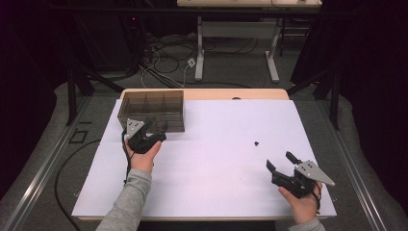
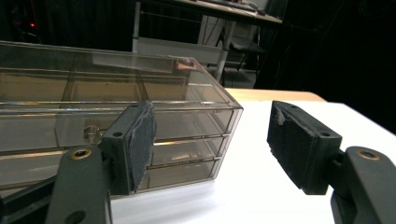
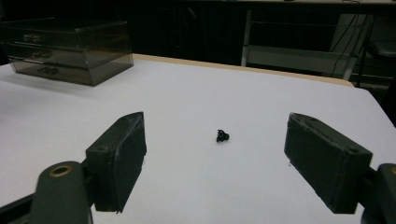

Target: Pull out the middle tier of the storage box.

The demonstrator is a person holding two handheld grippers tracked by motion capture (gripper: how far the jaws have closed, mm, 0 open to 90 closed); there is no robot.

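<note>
Two grippers work our table. From the high view, we see the left gripper (image 1: 153, 131) right at the near front of the smoky drawer box (image 1: 152, 109), far nearer it than the right gripper (image 1: 279, 162), which sits well apart. In the left gripper view, our jaws stand apart with nothing between them, one pad (image 2: 141, 140) before a small drawer knob (image 2: 92, 133). In the right gripper view, wide empty jaws face a small black piece (image 3: 222, 136) straight ahead.

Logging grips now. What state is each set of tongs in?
Left tongs: open, empty, at the drawer box.
Right tongs: open, empty.
</note>
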